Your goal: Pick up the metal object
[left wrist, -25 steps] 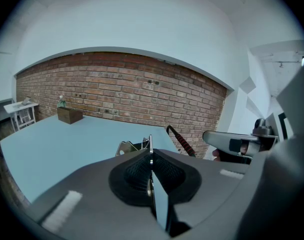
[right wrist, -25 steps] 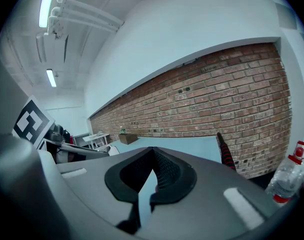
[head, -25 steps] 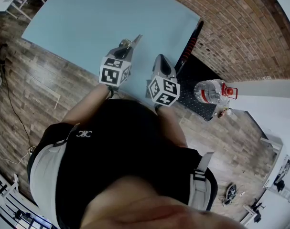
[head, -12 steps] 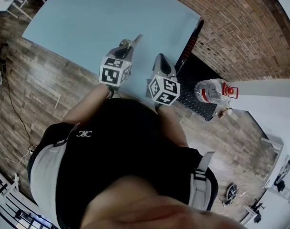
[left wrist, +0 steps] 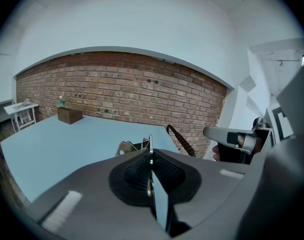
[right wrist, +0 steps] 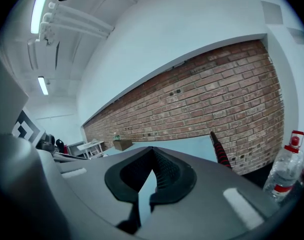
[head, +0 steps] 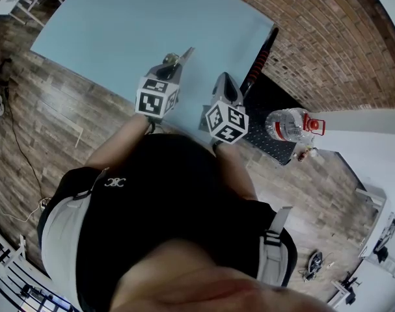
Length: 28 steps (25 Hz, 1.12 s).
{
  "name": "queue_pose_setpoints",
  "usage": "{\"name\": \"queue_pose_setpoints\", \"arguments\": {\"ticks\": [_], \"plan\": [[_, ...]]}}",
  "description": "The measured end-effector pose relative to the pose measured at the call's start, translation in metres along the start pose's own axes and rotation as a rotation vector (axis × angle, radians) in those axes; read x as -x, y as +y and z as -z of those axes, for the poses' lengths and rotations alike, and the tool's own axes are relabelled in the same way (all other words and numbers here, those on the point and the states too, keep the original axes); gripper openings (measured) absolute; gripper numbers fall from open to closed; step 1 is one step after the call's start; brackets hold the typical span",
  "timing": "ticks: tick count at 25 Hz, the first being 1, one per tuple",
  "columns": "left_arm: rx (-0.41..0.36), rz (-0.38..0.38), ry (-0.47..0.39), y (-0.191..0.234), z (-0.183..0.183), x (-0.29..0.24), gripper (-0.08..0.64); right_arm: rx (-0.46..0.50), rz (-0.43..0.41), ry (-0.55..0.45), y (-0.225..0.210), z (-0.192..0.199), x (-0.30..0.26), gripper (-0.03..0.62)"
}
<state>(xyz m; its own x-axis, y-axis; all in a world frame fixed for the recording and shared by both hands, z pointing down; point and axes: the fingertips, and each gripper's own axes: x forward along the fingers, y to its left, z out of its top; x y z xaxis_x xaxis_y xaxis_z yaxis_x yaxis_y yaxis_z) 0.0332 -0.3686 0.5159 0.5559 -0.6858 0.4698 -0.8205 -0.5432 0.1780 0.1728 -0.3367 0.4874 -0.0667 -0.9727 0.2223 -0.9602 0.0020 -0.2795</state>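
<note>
**Left gripper view.** Jaws of the left gripper point(left wrist: 150, 154) are pressing shut on a thin, shiny, bent metal bracket point(left wrist: 125, 146). Its flat tab is standing edge-on between the black ribbed pads. The rest of the bracket is projecting past the tips toward 12 o'clock, leaning slightly to 11, so its long axis is running along the jaw line. A pale blue tabletop point(left wrist: 51, 149) is spreading out below and beyond it. The bracket appears to be hanging clear of that surface, so the pick-up is judged as good as made. A red-and-black banded rod point(left wrist: 179, 139) is leaning at 1 o'clock against the red brick wall point(left wrist: 116, 94).

**Right gripper view.** Jaws of the right gripper point(right wrist: 153, 151) are meeting at their tips with nothing between them. A clear plastic water bottle with a red cap point(right wrist: 287, 169) is standing at 4 o'clock.

**Head view.** Both grippers are hovering over the near table edge. The left one is carrying the bracket at its tip, which is pointing toward 1 o'clock. The right one is sitting just beside it at 3 o'clock, apart from the bracket. Only the left gripper is touching the bracket, so any coming move is judged to turn on that grip alone.
</note>
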Motion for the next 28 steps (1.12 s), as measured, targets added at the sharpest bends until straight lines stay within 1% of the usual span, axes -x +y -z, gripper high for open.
{"name": "queue_pose_setpoints", "arguments": {"ticks": [4,9,13,20,28], "plan": [[-0.012,-0.001,0.000,0.001,-0.001,-0.001,0.005,0.011,0.031,0.032,-0.006,0.004,-0.004,0.009],[-0.008,-0.002,0.001,0.003,-0.002,-0.004,0.005,0.041,0.009,0.082,-0.001,0.014,-0.011,0.009],[-0.004,-0.004,0.003,0.004,-0.002,-0.005,0.005,0.065,-0.010,0.090,0.004,0.015,-0.012,0.009],[-0.002,-0.005,0.008,0.003,0.002,-0.003,0.005,0.074,-0.019,0.093,0.007,0.016,-0.011,0.009],[-0.004,0.006,0.017,0.001,0.006,-0.003,0.005,0.076,-0.011,0.099,0.006,0.019,-0.006,0.011]]}}
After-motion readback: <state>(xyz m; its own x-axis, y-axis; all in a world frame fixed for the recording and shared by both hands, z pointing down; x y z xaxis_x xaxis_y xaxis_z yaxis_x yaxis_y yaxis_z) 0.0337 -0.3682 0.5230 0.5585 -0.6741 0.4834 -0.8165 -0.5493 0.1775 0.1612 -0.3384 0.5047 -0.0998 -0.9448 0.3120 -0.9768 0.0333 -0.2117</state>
